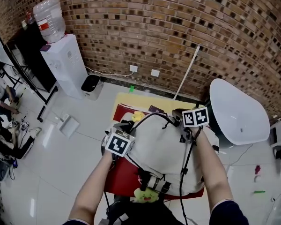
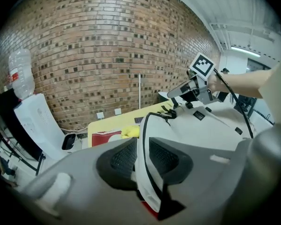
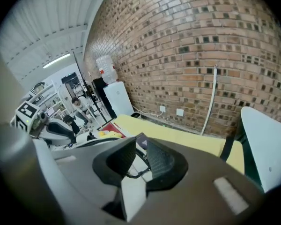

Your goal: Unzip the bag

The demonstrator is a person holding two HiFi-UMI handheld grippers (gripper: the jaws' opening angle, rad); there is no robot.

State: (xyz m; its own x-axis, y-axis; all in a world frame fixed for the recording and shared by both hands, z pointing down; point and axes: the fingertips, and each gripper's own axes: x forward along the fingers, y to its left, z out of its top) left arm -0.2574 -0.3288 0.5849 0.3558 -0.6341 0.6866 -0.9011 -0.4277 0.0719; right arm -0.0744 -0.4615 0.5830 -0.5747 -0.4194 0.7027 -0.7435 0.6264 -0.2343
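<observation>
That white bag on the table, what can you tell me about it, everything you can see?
The white bag lies flat on a red and yellow table. It looks like soft, smooth fabric. Black trim curves along its far edge, and black straps with buckles sit at its near end. A trimmed edge stands between the jaws of the left gripper. White fabric and a thin black loop lie between the parted jaws of the right gripper. I cannot tell whether it is zipped.

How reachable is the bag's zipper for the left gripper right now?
Likely yes. The left gripper straddles the edge of the bag, with the black line that looks like its zipper running between the jaws; nothing else blocks it.
</observation>
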